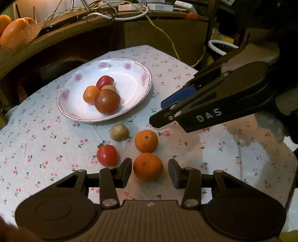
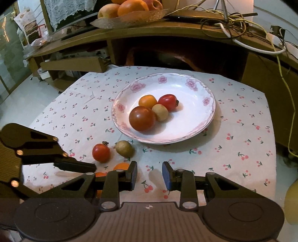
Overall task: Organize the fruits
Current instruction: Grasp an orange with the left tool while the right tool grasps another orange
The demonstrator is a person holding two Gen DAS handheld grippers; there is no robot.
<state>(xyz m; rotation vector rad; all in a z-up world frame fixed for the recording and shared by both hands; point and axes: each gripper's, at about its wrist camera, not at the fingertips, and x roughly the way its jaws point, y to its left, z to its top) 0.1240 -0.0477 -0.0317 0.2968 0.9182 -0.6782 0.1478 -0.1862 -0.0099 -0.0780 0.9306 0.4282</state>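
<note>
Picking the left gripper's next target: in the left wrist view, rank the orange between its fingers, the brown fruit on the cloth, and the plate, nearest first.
From the left gripper:
1. Orange, between the open fingers.
2. Brown fruit, on the cloth beyond, slightly left.
3. Plate, farthest, up-left.

I see a cherry-print tablecloth (image 2: pixel 232 130) covering the table, and behind it a brown wooden desk (image 2: pixel 167 31) with a dark opening underneath. On the desk sit a glass dish (image 2: pixel 130 18) piled with large oranges and an apple, a tangle of white and yellow cables (image 2: pixel 242 22), and a white lace cloth (image 2: pixel 61 9) hanging at the back left. From the left wrist view I also make out a yellow cable (image 1: pixel 167 37) trailing down from the desk past cardboard boxes (image 1: pixel 158 33).
</note>
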